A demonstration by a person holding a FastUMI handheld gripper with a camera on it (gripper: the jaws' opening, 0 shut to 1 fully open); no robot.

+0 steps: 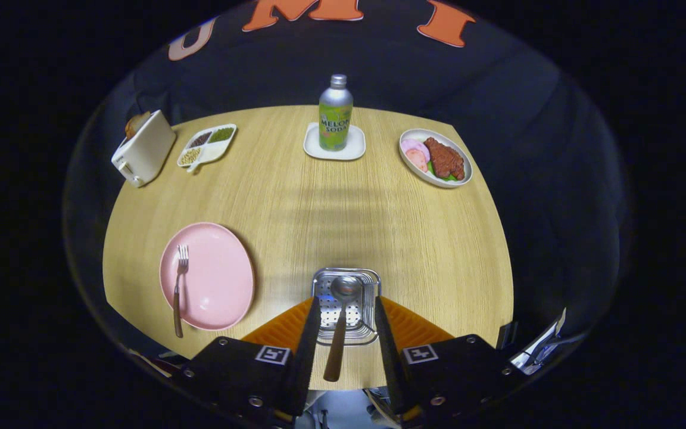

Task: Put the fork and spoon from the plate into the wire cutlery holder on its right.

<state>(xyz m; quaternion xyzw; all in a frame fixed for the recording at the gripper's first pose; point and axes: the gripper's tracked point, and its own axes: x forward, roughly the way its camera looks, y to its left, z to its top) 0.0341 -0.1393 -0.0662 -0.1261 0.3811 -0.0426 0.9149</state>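
While claw (346, 333) gapes, spoon (340, 325) lies across holder (367, 280).

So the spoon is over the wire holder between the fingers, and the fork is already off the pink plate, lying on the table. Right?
Not quite. The fork is still on the pink plate, along its left side with the handle overhanging the near rim, as the gripper view shows. The rest holds: the spoon lies over the wire holder between the gripper's fingers, which stand apart from it.
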